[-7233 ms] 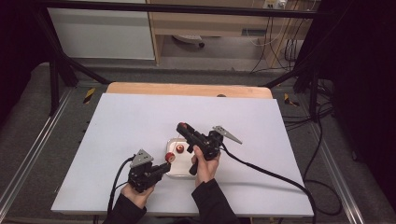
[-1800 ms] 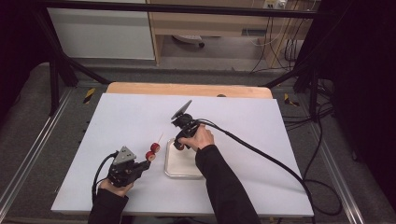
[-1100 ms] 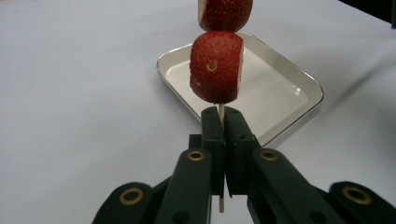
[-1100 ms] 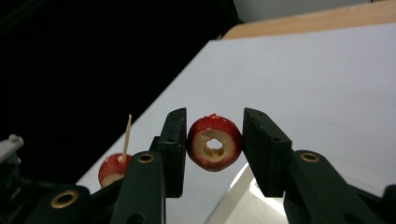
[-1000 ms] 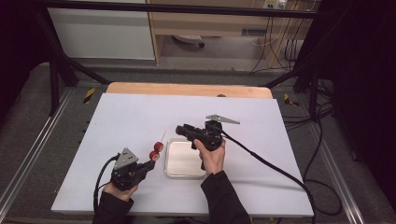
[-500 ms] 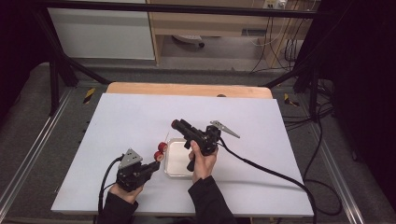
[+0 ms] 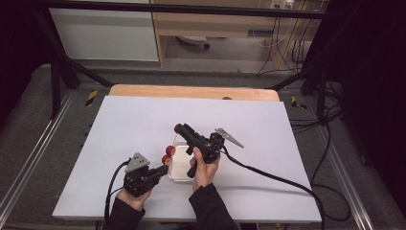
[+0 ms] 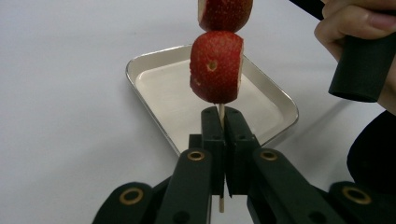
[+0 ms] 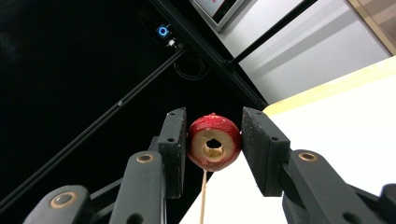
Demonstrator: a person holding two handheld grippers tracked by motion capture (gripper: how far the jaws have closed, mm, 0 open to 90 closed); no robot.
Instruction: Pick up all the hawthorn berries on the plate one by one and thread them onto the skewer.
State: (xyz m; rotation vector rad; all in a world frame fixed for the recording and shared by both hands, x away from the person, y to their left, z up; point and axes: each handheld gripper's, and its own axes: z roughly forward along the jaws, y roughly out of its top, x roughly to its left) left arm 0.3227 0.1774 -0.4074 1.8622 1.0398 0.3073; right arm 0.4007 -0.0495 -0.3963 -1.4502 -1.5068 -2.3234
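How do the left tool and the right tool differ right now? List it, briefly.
Jaws: the left tool's are nearly together; the right tool's stand apart.
Load: the left tool pinches a thin skewer carrying two red fruit pieces; the right tool clamps a single cored fruit piece.
Pose: the left tool lies low beside the tray; the right tool is tilted up over it.
Both are black and gripping something.

1. Looked over everything around my tongs and honestly there's no writing, brand, number or label I can read anywhere.
2. Closest thing is a panel (image 9: pixel 219 7) with a bit of red on it, top of my right gripper view, way too small to make out.
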